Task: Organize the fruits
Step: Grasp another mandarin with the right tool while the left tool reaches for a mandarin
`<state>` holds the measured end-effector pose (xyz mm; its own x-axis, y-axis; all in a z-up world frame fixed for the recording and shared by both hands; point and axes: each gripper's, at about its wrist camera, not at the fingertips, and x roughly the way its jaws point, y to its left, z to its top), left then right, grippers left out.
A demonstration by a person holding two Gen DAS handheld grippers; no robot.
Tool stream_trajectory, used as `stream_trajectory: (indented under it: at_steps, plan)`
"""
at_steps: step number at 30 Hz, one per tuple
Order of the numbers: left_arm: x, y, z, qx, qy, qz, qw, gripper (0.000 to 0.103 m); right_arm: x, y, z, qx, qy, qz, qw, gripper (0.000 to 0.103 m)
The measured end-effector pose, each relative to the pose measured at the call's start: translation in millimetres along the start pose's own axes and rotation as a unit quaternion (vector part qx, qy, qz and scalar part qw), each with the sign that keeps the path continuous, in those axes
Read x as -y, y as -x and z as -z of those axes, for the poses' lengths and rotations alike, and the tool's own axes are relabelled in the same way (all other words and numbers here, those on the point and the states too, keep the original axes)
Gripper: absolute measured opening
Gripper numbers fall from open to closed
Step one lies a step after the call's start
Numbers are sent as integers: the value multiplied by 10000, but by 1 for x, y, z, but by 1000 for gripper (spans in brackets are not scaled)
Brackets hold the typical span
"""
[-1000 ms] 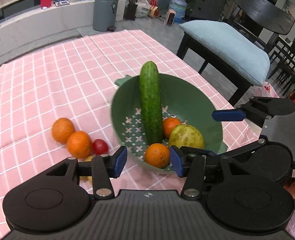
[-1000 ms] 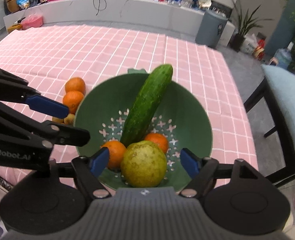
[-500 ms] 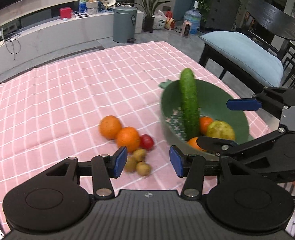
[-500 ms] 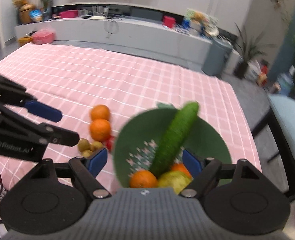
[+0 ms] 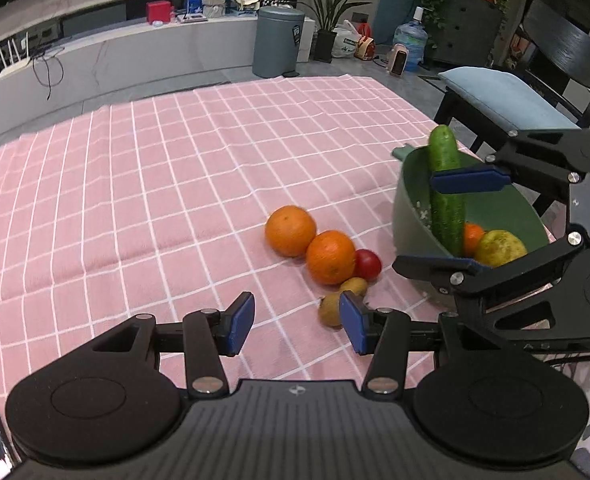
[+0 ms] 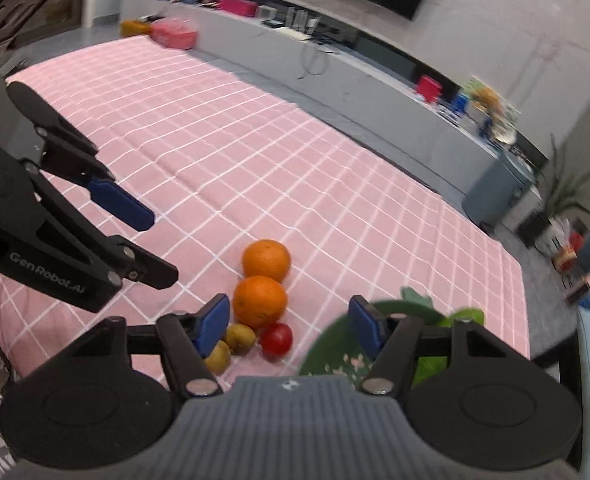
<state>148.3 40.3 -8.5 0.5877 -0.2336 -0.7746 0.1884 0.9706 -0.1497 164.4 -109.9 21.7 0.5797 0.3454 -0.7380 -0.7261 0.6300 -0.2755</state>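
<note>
Two oranges (image 5: 291, 230) (image 5: 330, 257), a red tomato (image 5: 367, 265) and two brown kiwis (image 5: 330, 310) lie loose on the pink checked cloth. To their right the green colander (image 5: 415, 200) holds a cucumber (image 5: 447, 204), an orange (image 5: 473, 238) and a yellow-green pear (image 5: 499, 248). My left gripper (image 5: 295, 326) hovers open just left of the kiwis, holding nothing. My right gripper (image 6: 289, 326) hangs above the tomato (image 6: 277, 338) and kiwis (image 6: 239, 338); its jaws are closing and grip nothing. It also shows in the left wrist view, in front of the colander.
A dark chair with a blue cushion (image 5: 507, 100) stands past the table's right edge. A grey bin (image 5: 278, 40) and a long low counter (image 5: 115, 64) lie beyond the far edge. Bare cloth (image 5: 155, 180) stretches to the left of the fruit.
Both grippers have swung left, away from over the colander to the loose fruit. The right gripper's jaws have narrowed and its view has tilted.
</note>
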Motion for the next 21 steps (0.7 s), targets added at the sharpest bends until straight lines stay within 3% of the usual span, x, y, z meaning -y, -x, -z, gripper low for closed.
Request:
stream_trajectory:
  at_steps: [7, 16, 21]
  plan:
    - [-20, -13, 4, -51, 295, 89, 9995, 58, -4, -23, -10, -172, 303, -216, 9992, 48]
    - [-27, -32, -7, -41, 316, 124, 9994, 58, 5, -56, -16, -410, 120, -524, 9977, 44]
    - [-31, -43, -14, -88, 318, 147, 9993, 56, 10, -79, -19, -783, -93, -810, 9936, 44]
